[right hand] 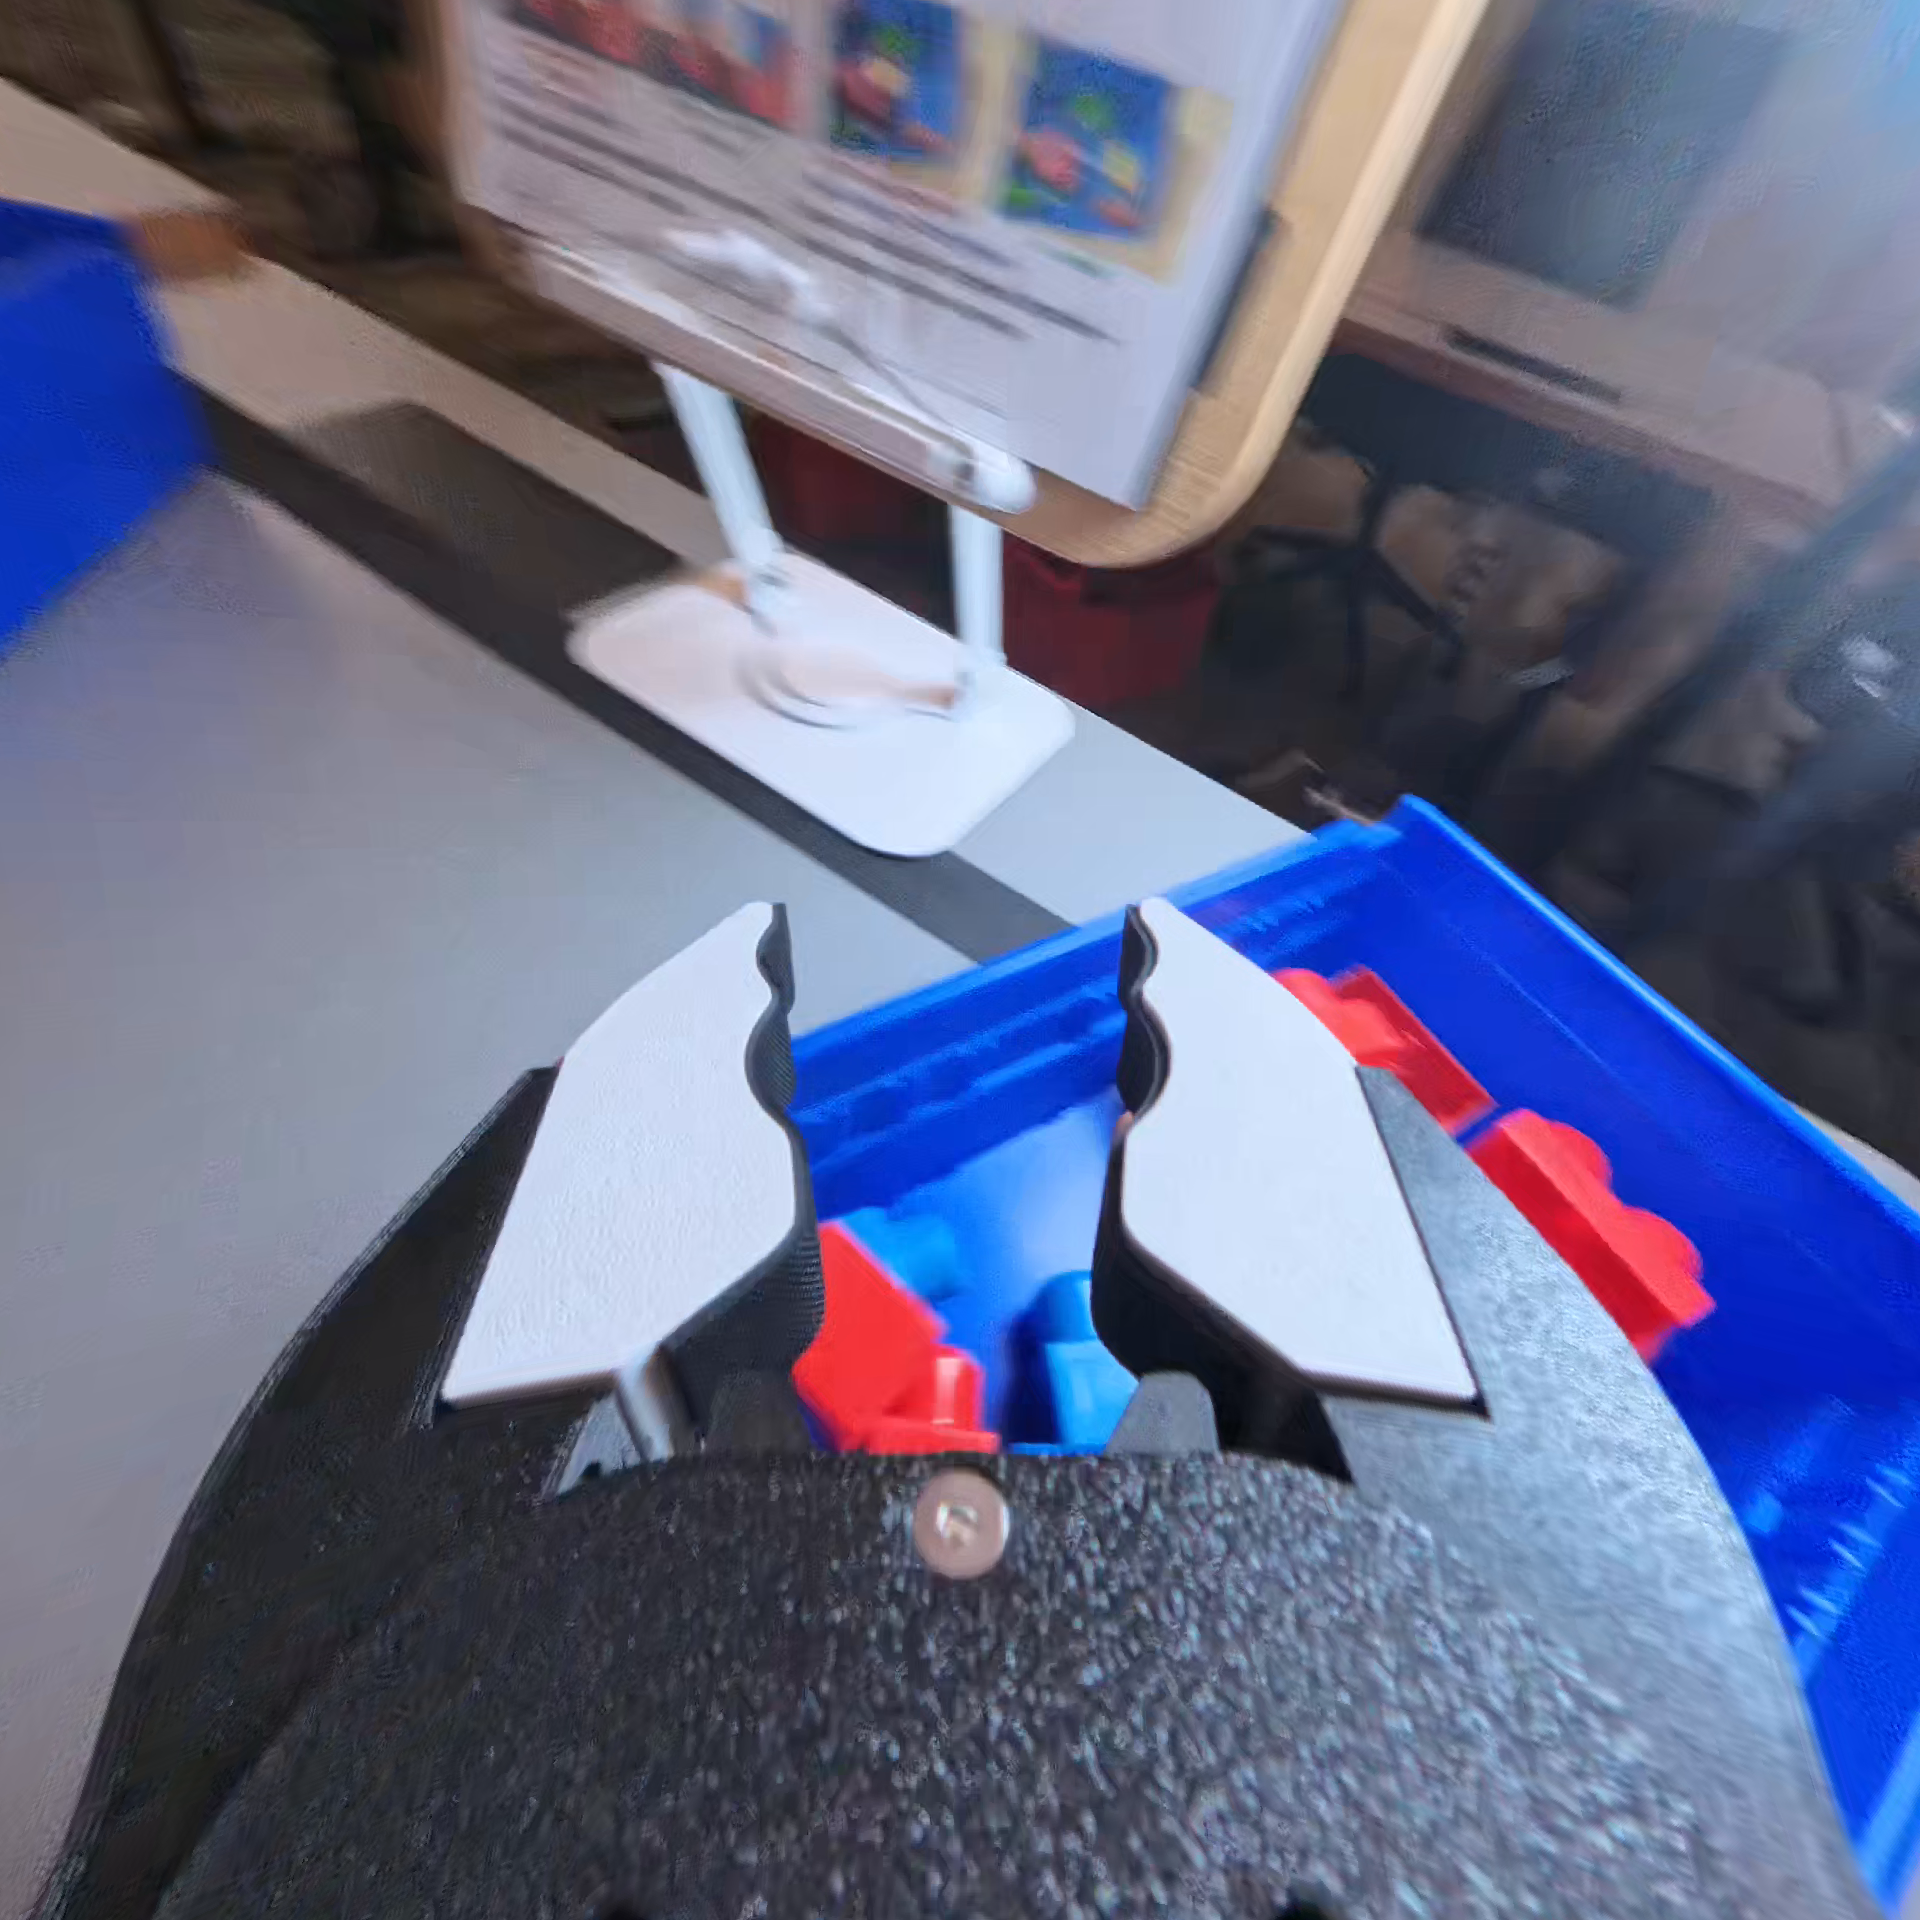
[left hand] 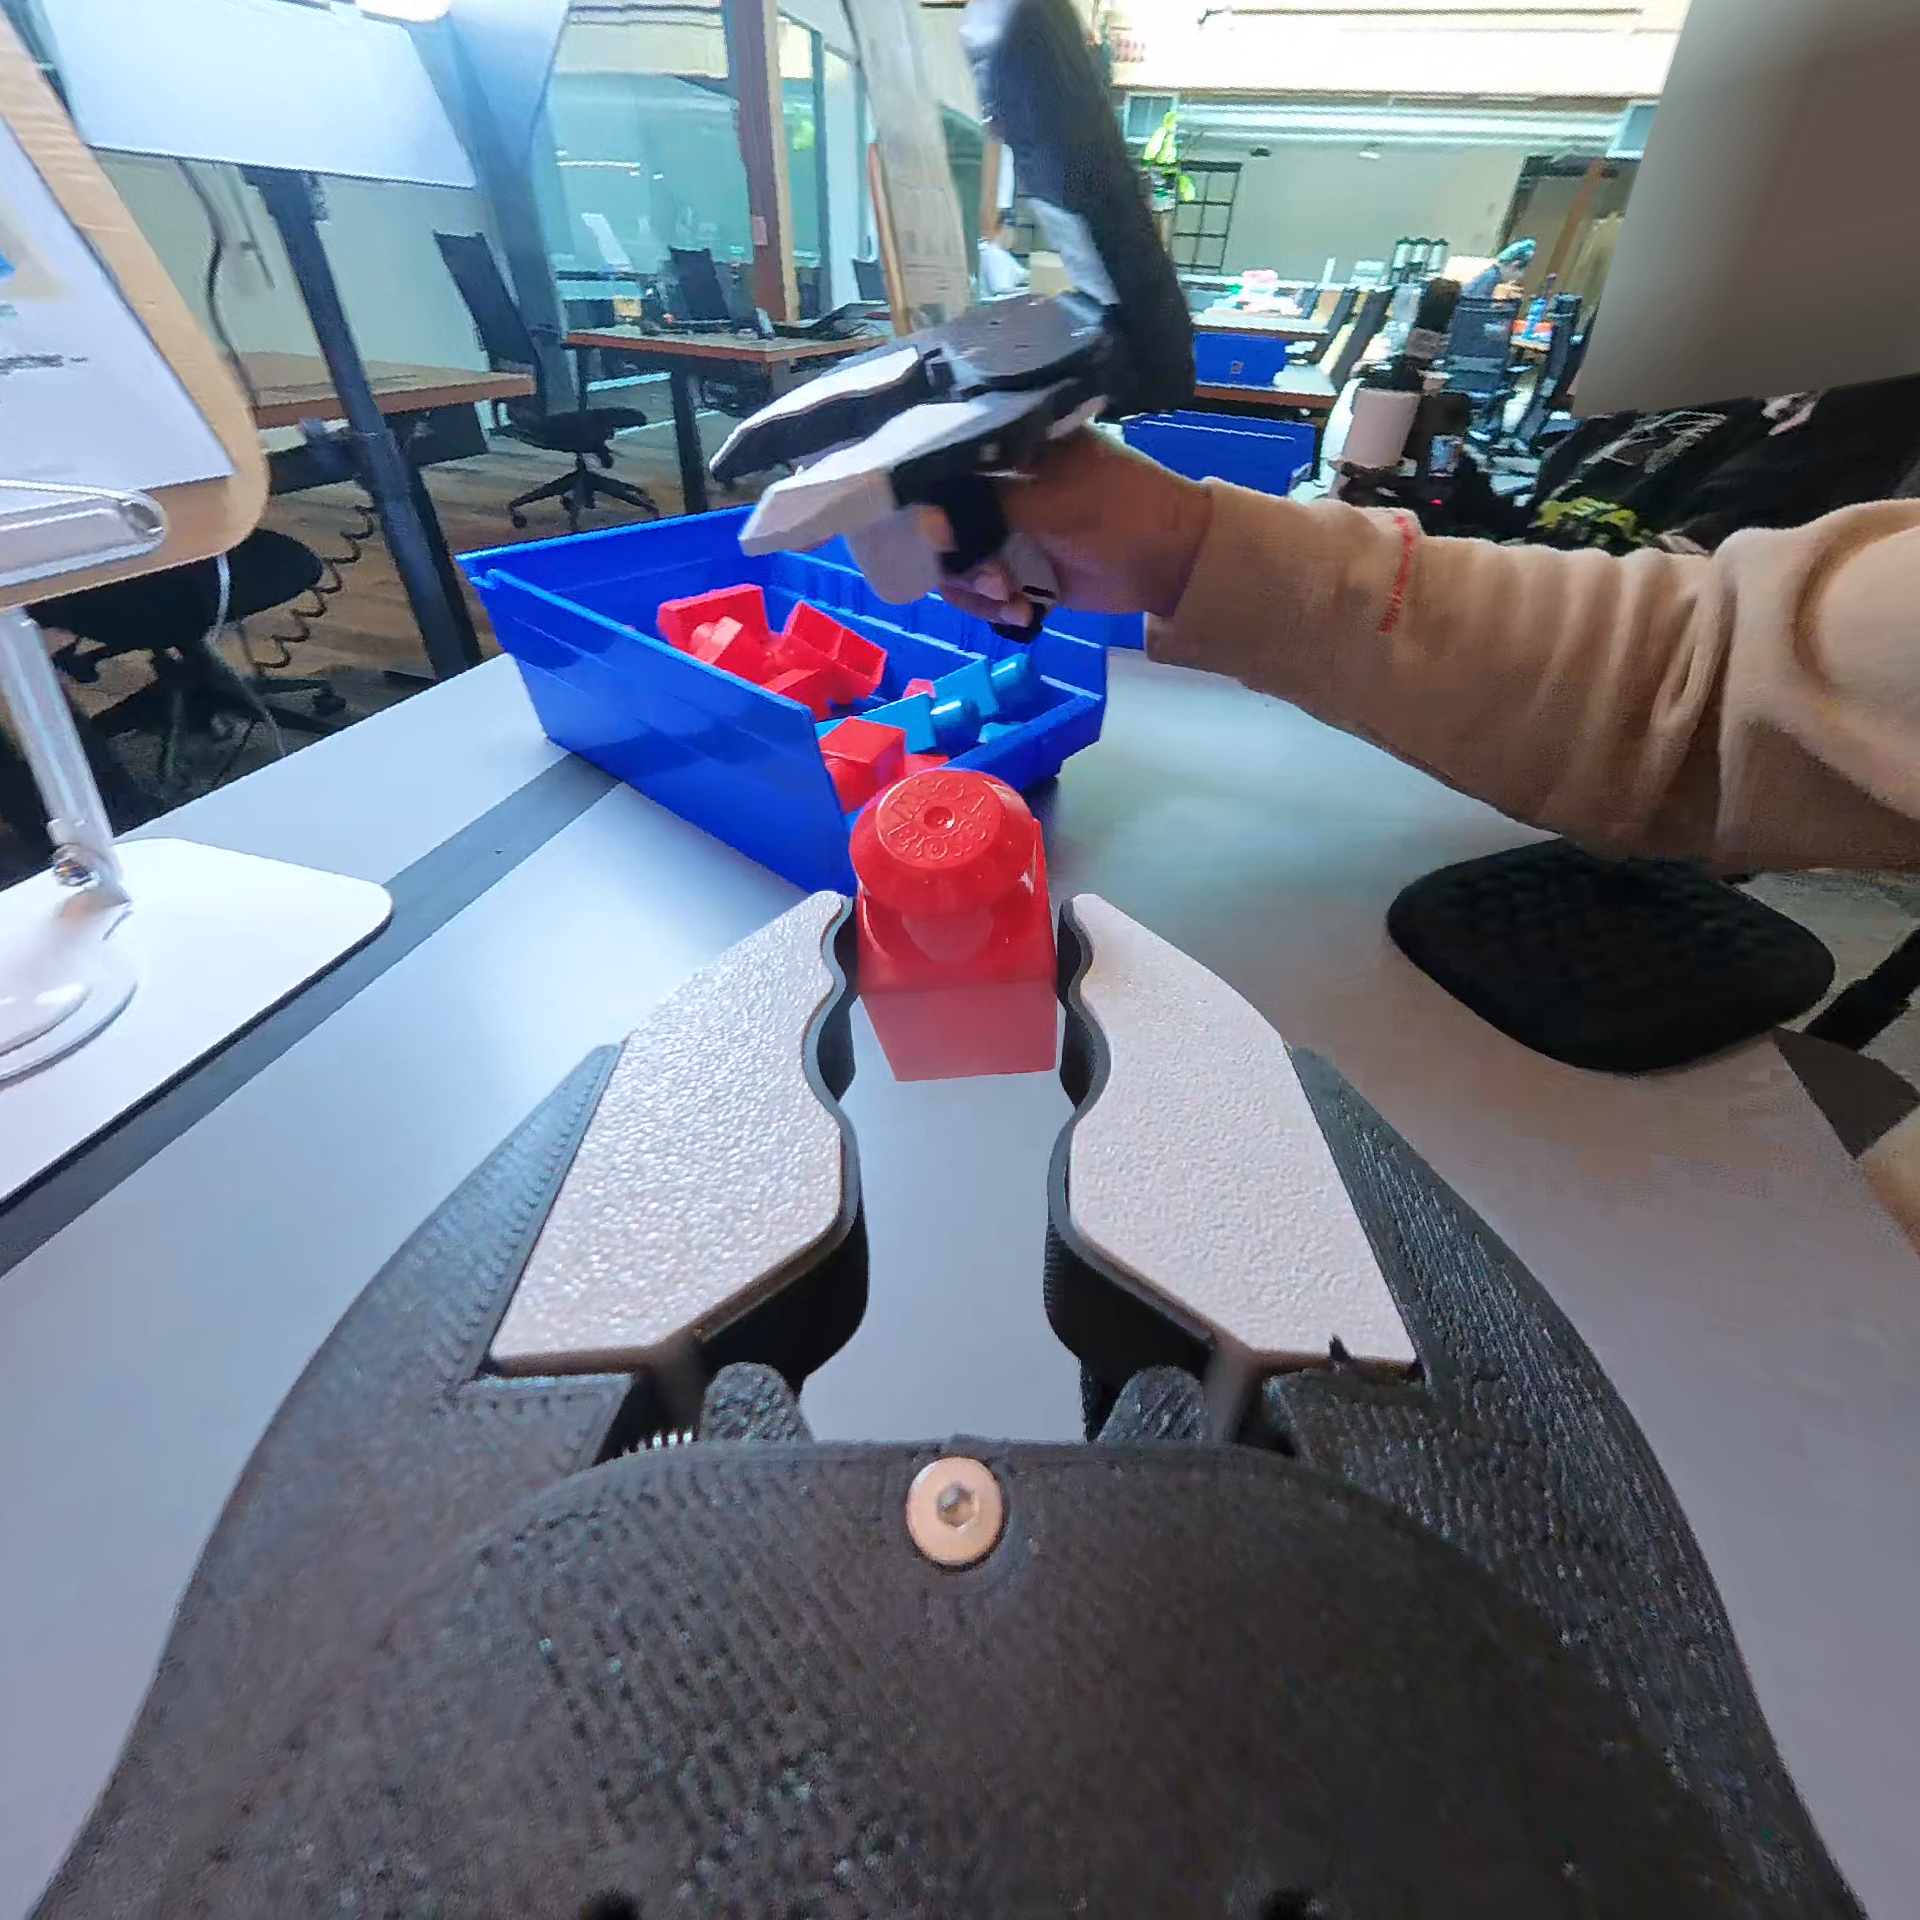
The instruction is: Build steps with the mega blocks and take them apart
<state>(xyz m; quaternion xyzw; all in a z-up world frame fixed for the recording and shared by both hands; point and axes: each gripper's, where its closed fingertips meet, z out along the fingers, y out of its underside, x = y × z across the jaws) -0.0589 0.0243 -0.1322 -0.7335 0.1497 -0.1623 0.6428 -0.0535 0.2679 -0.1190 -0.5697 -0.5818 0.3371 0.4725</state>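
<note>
Here left tool (left hand: 954, 961) clamps red block (left hand: 951, 935); right tool (right hand: 956, 1013) gapes above bin (right hand: 1621, 1039).

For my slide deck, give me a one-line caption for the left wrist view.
Left claw grips a red block on the grey table while the right claw hovers over the blue bin.

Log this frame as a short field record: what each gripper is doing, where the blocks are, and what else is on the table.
left gripper: shut on single-stud red plastic block, low over the grey table
right gripper: open, empty, raised above the blue plastic bin
bin contents: loose red blocks and light blue blocks
steps built: none visible
other items: white document stand holding a printed sheet; black mesh pad
image quality: right wrist view blurred
</note>
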